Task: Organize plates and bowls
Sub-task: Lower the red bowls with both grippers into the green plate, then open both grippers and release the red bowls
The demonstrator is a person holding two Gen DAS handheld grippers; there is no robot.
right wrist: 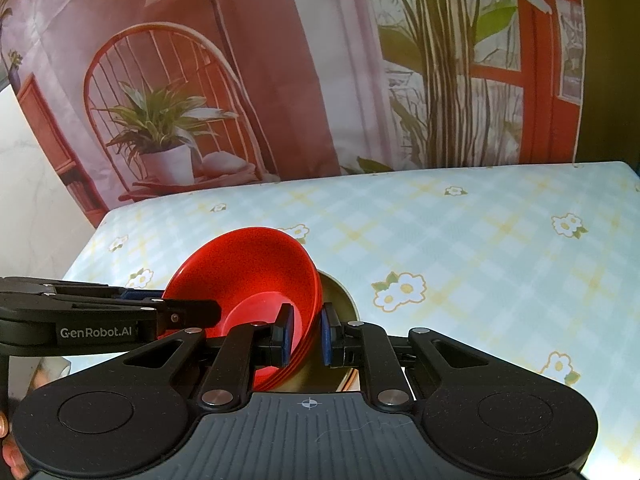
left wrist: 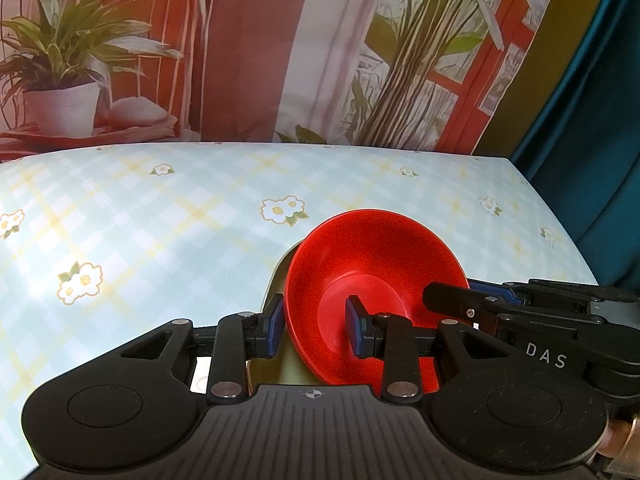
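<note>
A stack of red bowls tilts over a beige dish on the flowered tablecloth. In the left wrist view my left gripper is shut on the stack's near-left rim, one blue pad outside the wall and one inside. The right gripper comes in from the right and clamps the opposite rim. In the right wrist view my right gripper pinches the layered red rims, and the left gripper reaches in from the left. Most of the beige dish is hidden beneath the stack.
The table has a pale blue and yellow checked cloth with white flowers. A printed backdrop of plants and a chair hangs behind its far edge. A teal curtain stands at the right and a white wall at the left.
</note>
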